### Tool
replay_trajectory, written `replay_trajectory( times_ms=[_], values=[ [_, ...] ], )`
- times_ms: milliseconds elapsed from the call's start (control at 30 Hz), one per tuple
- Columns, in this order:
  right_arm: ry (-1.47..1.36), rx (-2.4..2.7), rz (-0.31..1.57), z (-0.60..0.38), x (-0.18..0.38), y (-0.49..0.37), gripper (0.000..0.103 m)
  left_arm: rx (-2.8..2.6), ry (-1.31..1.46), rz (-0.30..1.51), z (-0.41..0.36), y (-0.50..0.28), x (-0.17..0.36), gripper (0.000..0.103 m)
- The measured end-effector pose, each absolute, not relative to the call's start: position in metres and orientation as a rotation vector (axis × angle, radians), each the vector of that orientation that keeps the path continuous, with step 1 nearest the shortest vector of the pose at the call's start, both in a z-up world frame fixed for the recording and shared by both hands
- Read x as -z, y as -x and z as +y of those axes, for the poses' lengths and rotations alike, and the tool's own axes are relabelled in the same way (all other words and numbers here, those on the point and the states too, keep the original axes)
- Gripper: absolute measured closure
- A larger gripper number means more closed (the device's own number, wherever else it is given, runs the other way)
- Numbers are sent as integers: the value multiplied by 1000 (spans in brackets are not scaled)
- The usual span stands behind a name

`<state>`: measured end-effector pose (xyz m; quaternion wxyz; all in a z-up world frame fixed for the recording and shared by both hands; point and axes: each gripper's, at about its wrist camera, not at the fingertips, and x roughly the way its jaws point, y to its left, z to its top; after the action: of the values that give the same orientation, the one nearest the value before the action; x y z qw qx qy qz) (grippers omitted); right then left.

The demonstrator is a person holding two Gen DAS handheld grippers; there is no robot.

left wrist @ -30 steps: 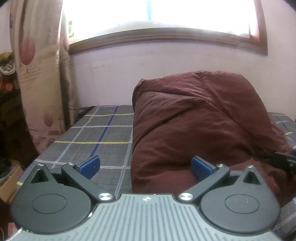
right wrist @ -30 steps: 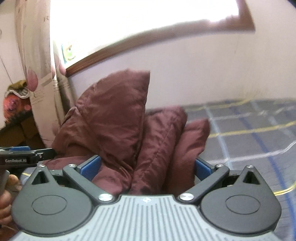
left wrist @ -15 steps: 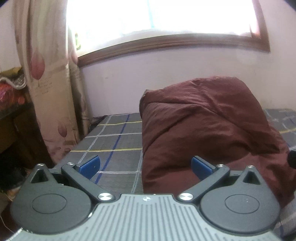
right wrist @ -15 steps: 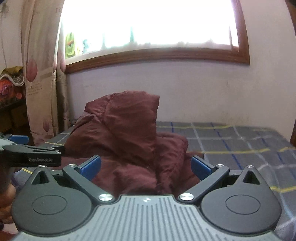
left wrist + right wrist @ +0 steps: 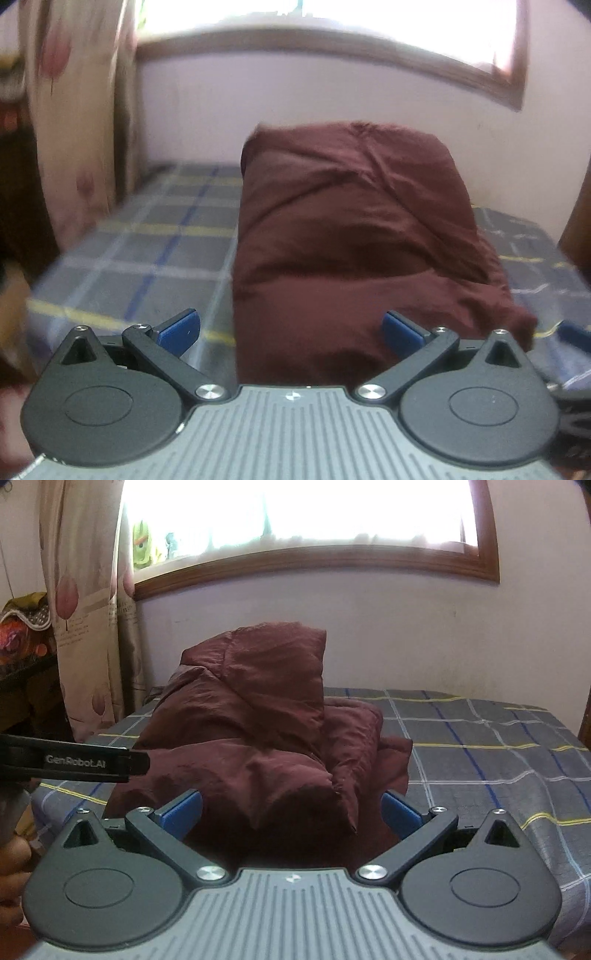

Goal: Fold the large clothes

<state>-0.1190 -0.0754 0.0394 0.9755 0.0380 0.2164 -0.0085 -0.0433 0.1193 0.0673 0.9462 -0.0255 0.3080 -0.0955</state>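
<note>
Maroon garment [image 5: 258, 738]: crinkled cloth with a slight sheen. Bed cover [image 5: 480, 746]: matt woven check. Window frame [image 5: 314, 559], upper frame: smooth wood. Gripper [image 5: 291, 808]: matt black plastic

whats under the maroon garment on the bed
The maroon garment lies bunched on the plaid bedsheet, which shows on both sides of it. Whether anything else sits beneath the heap cannot be seen; the fabric covers it.
</note>
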Motion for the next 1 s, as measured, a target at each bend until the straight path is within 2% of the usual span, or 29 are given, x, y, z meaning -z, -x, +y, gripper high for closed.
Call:
replay_trajectory(
  times_ms=[167,400,1000],
  values=[
    [-100,10,492,-75,-38,119,0,121,118,754,127,44,-58,0],
    [-123,-1,623,-67,-31,115,0,92,15,801,117,56,-52,0],
    [-166,19,697,-75,-14,106,0,107,-11,903,108,53,-36,0]
  ],
)
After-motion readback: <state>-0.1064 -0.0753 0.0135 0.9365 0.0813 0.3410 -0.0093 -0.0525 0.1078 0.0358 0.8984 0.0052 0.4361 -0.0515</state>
